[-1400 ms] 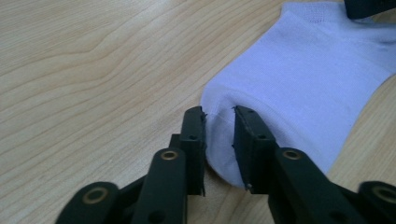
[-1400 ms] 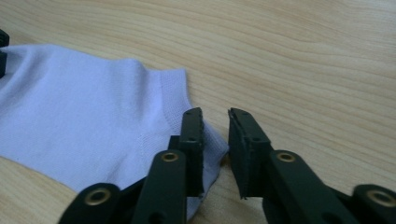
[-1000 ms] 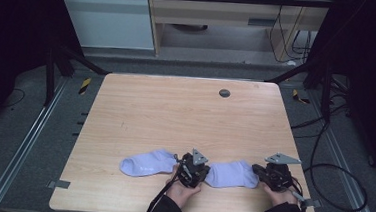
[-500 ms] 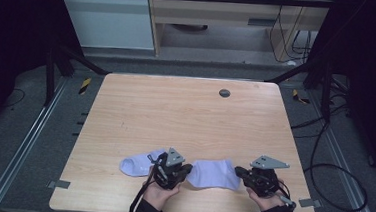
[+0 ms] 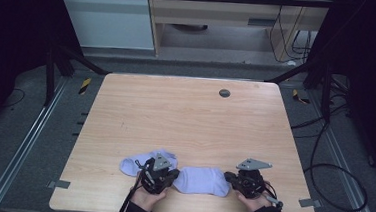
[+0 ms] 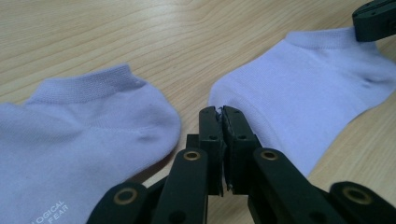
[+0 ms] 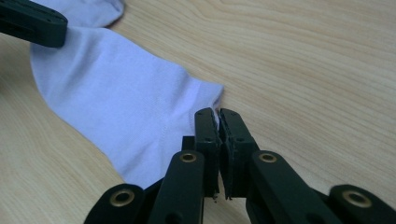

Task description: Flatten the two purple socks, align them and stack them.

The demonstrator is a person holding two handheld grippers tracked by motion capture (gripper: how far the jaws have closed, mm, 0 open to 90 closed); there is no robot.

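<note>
Two pale lavender ankle socks lie near the front edge of the wooden table [image 5: 185,121]. The right sock [image 5: 203,181] is stretched flat between my grippers. My left gripper [image 5: 172,178] is shut on its left end, with the jaws pinching the sock's edge [image 6: 261,112] in the left gripper view. My right gripper [image 5: 229,178] is shut on its right end, where the fabric [image 7: 140,107] meets the closed jaws. The other sock [image 5: 139,164] lies loose just left of my left gripper, its cuff [image 6: 88,84] facing away from me.
A dark round grommet [image 5: 224,93] sits in the tabletop near the far edge. Grey tape tabs mark the front corners [image 5: 58,183] [image 5: 307,202]. Cables [image 5: 322,160] trail on the floor to the right of the table.
Both grippers have moved left along the front edge, dragging the held sock with them until it sits close beside the loose sock. The loose sock has stayed put.
</note>
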